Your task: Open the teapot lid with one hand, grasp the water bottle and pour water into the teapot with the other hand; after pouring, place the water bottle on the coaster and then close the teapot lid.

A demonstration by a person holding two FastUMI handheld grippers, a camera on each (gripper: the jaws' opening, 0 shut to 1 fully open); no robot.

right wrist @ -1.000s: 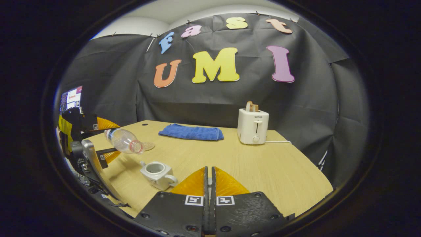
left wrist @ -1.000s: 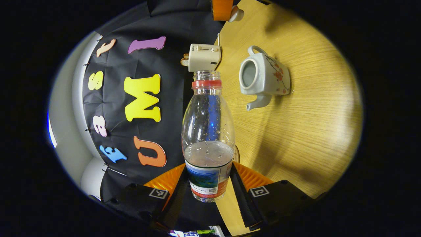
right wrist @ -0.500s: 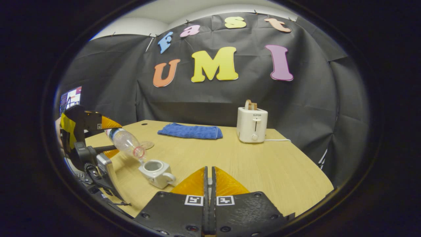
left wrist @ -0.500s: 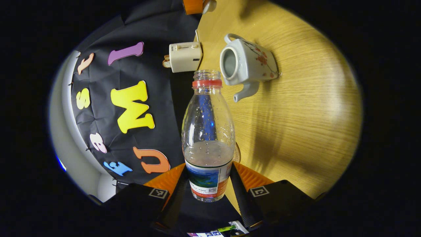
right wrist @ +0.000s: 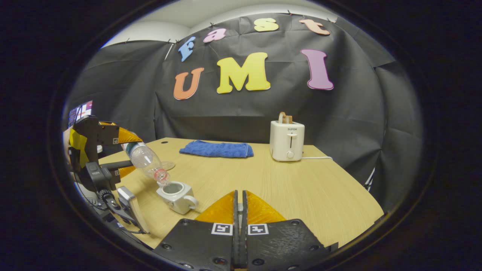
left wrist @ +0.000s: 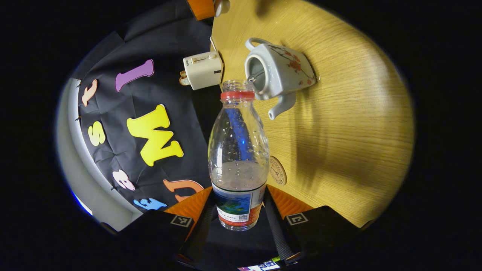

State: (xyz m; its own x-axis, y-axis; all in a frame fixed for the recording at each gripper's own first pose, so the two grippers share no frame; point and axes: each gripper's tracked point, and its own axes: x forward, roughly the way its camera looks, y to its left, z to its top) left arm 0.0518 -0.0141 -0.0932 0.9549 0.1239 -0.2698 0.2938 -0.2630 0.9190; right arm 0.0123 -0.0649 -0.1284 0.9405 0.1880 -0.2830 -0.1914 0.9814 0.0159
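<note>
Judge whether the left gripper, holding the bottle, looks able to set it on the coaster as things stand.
Probably yes. The coaster lies bare on the table, close beside the left gripper, with the teapot farther off. The bottle is tipped and would need righting first.

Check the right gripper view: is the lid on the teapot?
No, the teapot stands open beneath the tilted water bottle, its hollow inside showing.

Bright overhead light falls on the desk (left wrist: 339,124), with soft shadows beside the teapot (left wrist: 280,71) and bottle (left wrist: 238,150). Both views are sharp at centre, bending strongly and dimming toward their edges.
</note>
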